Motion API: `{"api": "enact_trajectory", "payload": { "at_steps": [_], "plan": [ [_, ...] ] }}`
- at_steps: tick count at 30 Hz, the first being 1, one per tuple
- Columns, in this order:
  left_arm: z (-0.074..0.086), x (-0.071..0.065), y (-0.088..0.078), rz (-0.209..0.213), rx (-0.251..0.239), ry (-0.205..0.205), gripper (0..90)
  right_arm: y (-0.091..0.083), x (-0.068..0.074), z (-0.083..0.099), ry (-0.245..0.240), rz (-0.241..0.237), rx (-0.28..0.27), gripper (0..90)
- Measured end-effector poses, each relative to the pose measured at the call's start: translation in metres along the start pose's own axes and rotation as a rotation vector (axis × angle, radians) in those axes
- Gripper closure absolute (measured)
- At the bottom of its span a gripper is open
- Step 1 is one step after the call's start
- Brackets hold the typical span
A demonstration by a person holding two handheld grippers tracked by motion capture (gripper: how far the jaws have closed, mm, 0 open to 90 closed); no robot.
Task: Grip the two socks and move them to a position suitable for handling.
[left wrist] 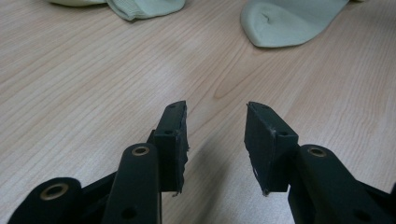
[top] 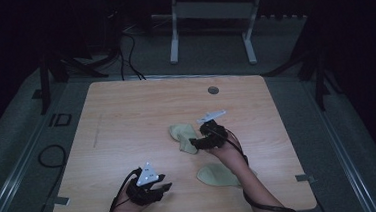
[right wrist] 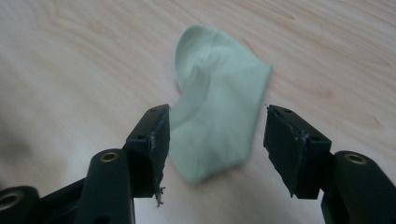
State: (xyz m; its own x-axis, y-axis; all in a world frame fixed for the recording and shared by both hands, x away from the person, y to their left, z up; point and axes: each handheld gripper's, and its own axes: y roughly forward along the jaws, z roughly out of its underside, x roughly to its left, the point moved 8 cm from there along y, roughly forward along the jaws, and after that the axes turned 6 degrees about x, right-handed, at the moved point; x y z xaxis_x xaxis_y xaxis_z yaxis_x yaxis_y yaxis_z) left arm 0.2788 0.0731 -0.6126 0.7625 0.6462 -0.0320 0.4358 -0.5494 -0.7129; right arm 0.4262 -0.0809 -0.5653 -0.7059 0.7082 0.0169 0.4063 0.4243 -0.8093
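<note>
High view shows a wooden surface [top: 127, 120] with two pale green socks: the farther sock [top: 183, 136] lies near the middle, the nearer sock [top: 218, 175] beside the person's right forearm. Judging by its pose, the right gripper [right wrist: 212, 135] lines up for a grasp: its jaws stand open on either side of the farther sock's end, apparently not yet touching it. The left gripper [left wrist: 215, 135] waits near the front edge, jaws open and empty over bare wood. Nothing blocks either sock.

far sock [top: 184, 137] pale green, crumpled, mid-table | near sock [top: 218, 175] same colour, flat, near front edge, apart
</note>
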Motion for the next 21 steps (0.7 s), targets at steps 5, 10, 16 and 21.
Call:
{"api": "enact_trajectory", "payload": {
  "at_steps": [5,10,16,21],
  "plan": [
    [-0.001,0.002,-0.003,0.006,-0.013,-0.009,58.5,0.027,0.0,-0.017,0.019,0.012,0.029,40.7],
    [-0.001,0.001,-0.004,0.003,-0.021,-0.005,58.1,0.053,0.001,-0.025,0.048,0.015,0.068,39.8],
    [0.001,0.005,-0.004,-0.004,-0.018,-0.004,58.1,0.075,-0.001,-0.02,0.03,0.056,0.14,45.6],
    [0.0,0.007,-0.005,-0.008,-0.028,-0.02,58.0,0.072,-0.002,-0.019,-0.01,0.109,0.141,76.6]
  ]
}}
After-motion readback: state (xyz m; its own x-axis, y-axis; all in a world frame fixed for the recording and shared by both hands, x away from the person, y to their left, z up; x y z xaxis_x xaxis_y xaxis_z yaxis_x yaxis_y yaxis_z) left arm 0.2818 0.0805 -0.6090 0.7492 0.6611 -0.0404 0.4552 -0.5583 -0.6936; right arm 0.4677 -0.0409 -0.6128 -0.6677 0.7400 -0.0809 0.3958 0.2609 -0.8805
